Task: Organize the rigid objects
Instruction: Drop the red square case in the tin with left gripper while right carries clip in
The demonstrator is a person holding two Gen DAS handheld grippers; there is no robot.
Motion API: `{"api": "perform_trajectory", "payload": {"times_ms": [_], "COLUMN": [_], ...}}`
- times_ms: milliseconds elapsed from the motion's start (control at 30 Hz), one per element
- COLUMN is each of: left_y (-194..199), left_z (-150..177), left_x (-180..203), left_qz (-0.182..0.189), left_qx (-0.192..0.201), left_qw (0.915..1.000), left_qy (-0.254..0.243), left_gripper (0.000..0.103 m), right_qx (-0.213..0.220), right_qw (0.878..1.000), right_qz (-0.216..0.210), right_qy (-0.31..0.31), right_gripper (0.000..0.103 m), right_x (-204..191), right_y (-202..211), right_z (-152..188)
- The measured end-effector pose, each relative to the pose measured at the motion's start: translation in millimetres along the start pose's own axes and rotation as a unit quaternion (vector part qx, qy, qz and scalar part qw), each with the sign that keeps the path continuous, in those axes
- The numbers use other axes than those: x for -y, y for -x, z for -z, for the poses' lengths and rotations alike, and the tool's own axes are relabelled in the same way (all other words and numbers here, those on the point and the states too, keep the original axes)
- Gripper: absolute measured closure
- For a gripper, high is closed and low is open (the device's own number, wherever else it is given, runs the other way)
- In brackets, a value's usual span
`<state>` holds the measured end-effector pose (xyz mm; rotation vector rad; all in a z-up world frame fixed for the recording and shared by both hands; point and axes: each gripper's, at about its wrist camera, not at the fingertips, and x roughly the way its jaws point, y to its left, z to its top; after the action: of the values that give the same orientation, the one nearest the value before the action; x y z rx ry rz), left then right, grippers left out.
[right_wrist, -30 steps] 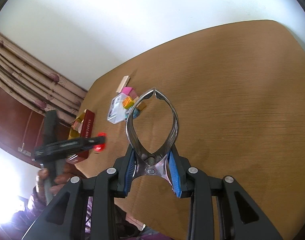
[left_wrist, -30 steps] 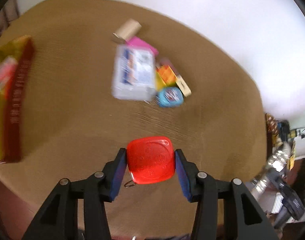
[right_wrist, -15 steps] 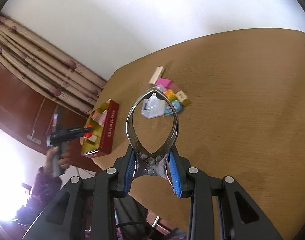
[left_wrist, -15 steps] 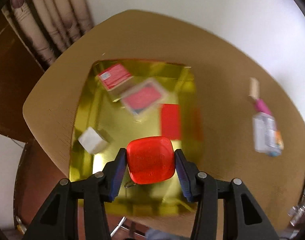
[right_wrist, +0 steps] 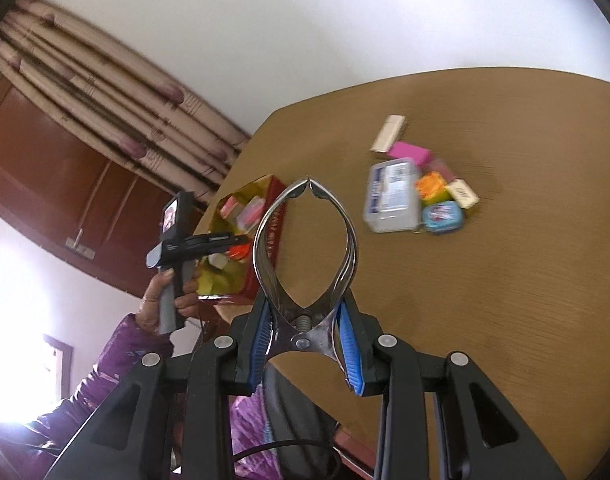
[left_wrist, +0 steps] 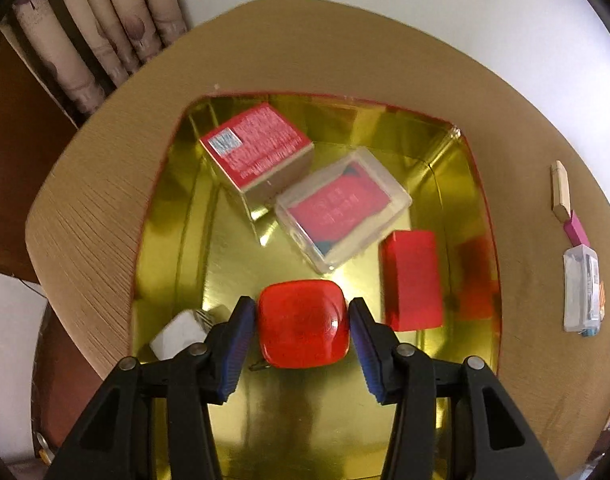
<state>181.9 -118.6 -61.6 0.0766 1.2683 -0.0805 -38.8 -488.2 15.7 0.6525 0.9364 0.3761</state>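
The left gripper [left_wrist: 303, 322] pinches a red case [left_wrist: 303, 324] between its blue pads [left_wrist: 237, 344], hanging over the open gold box [left_wrist: 177, 240] at the desk's [left_wrist: 105, 208] left corner. Inside the box lie a red carton [left_wrist: 257, 148], a clear case [left_wrist: 341, 210], a red block [left_wrist: 411, 280] and a white cube [left_wrist: 177, 334] near the left wall. The right gripper [right_wrist: 307, 348] clamps the handles of steel tongs [right_wrist: 305, 248], tips closed, held above the desk's front edge. Further back on the desk sits a pile: a clear tub [right_wrist: 393, 196], pink block [right_wrist: 411, 154], blue tin [right_wrist: 441, 214], orange piece [right_wrist: 433, 186]. A purple sleeve [right_wrist: 121, 356] shows at the left.
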Motion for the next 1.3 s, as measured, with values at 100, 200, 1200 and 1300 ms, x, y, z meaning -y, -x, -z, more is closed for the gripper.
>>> {"api": "perform_trajectory", "payload": {"times_ms": [100, 200, 1200, 1300], "left_y": [13, 43, 102, 97], "left_z": [3, 15, 145, 143], "left_x": [1, -8, -110, -114], "left_qz": [-0.017, -0.004, 0.051, 0.058], "left_qx": [0.017, 0.065, 0.179, 0.173], "left_qw": [0.9995, 0.9978, 0.9762, 0.9762], "left_qy": [-0.018, -0.012, 0.111, 0.118], "left_gripper": [0.053, 0.053, 0.05, 0.05], "right_qx": [-0.012, -0.024, -0.198, -0.187], "right_qw": [1.0, 0.999, 0.973, 0.974], "right_qz": [-0.012, -0.027, 0.079, 0.088], "right_qy": [0.012, 0.032, 0.09, 0.09], "right_gripper": [0.072, 0.072, 0.068, 0.044], "right_x": [-22, -48, -129, -126], "right_y": [-19, -43, -358, -358], "right_z": [-7, -18, -113, -116]}}
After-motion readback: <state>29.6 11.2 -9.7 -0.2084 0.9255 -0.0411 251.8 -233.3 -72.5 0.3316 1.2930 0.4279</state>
